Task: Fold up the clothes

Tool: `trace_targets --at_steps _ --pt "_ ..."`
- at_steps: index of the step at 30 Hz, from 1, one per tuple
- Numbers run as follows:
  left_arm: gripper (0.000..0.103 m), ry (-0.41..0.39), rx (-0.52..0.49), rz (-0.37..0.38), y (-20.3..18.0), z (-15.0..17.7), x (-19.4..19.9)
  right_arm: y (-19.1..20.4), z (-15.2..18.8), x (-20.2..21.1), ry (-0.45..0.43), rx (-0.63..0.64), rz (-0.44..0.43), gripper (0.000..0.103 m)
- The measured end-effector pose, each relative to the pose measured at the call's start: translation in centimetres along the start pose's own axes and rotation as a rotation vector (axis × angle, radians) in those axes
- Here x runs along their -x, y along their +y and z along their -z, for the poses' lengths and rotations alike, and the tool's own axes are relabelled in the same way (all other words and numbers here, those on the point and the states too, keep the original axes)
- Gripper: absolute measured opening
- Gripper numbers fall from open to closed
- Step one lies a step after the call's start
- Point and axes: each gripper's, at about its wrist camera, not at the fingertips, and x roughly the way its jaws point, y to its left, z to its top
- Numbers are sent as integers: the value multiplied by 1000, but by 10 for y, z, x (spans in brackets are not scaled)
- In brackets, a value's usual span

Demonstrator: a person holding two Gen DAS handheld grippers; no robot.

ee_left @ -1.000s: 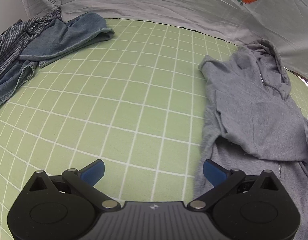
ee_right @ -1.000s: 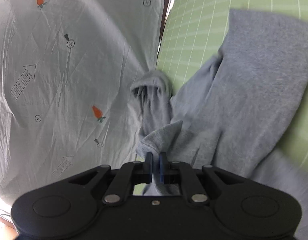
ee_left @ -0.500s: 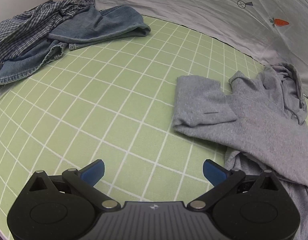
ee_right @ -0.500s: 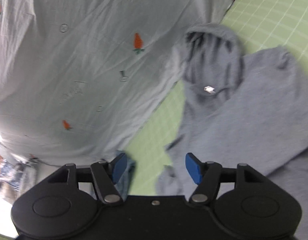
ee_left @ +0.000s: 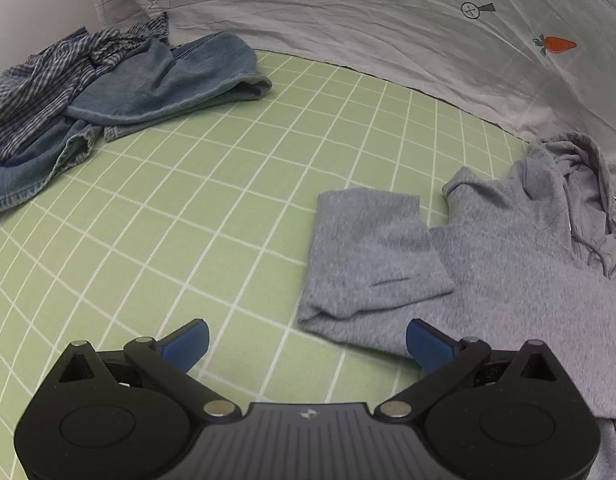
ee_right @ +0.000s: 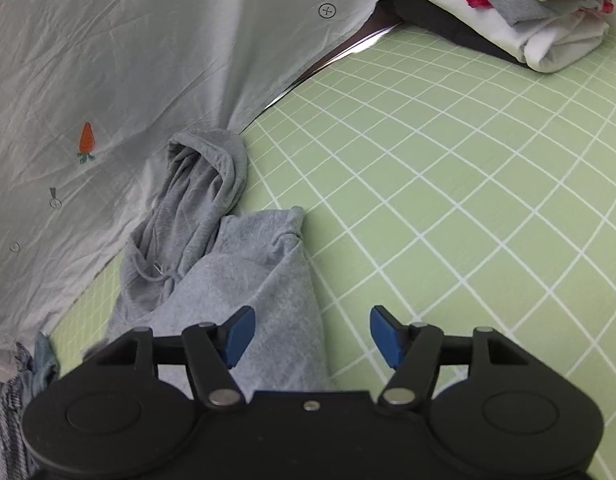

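The grey hoodie (ee_left: 508, 264) lies half folded, one sleeve (ee_left: 368, 248) laid across. Both hand-held grippers, left (ee_left: 305, 344) and right (ee_right: 310, 334), are open and empty; the right has just released. Next, I think, fold its other side.

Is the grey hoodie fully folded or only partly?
Partly folded: on the grey hoodie one sleeve lies doubled across the body, while the hood lies bunched and unfolded.

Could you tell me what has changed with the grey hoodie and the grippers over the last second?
The right gripper let go of the grey hoodie: its jaws have just been opening and hold nothing now. The hoodie's sleeve, bunched a second ago, now lies folded across the green mat. The left gripper stays open and empty; the denim pile is untouched.
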Motion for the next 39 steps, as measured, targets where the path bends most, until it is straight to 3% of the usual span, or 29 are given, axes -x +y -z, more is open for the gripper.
trace_targets --at_steps 4,8,10,20,22,24,27,31,34,39 --pt "102 -23 -62 28 -20 -13 -10 30 4 -19 6 259 129 63" --pt "83 -13 -126 127 -36 -18 -20 45 18 -28 4 450 225 61" --pt "79 -1 -161 144 -42 -18 -25 49 22 -29 0 485 238 61" --pt "73 -11 -235 171 -47 -16 -38 50 21 -32 1 459 245 62" --pt "56 -32 -230 161 -46 -16 -38 50 21 -32 3 452 244 62" --pt "19 -40 -204 136 -43 -20 -38 48 21 -30 4 438 242 62" --pt "12 -13 -92 188 -28 -29 -37 46 21 -28 6 418 240 62" --pt "11 -44 -29 284 -25 -40 -15 39 20 -22 -5 385 242 62" --pt "11 -79 -53 366 -41 -46 7 33 20 -18 -17 362 252 62" --pt "11 -84 -117 567 -94 -40 38 25 20 -12 -32 333 265 62"
